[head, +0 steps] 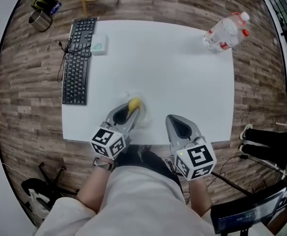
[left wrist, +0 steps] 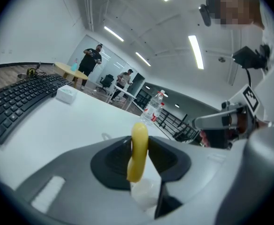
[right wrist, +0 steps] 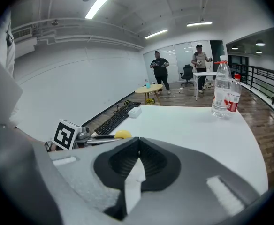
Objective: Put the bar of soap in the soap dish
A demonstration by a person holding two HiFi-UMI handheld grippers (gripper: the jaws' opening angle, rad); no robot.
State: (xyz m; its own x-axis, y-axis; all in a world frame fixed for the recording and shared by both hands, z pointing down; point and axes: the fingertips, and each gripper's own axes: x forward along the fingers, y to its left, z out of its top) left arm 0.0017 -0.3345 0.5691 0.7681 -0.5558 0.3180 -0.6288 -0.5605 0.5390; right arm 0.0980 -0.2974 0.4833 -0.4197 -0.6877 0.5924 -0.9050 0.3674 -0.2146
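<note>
A yellow bar of soap stands on edge between the jaws of my left gripper, low over the white table near its front edge. In the left gripper view the soap fills the gap and both pads press on it, so the left gripper is shut on it. A faint clear shape, perhaps the soap dish, lies on the table just right of that gripper; its outline is hard to make out. My right gripper rests shut and empty beside it. The right gripper view shows the soap at the left.
A black keyboard and a small white box lie at the table's far left. Two water bottles stand at the far right corner. A metal mug sits on the wooden floor. People stand far off in the room.
</note>
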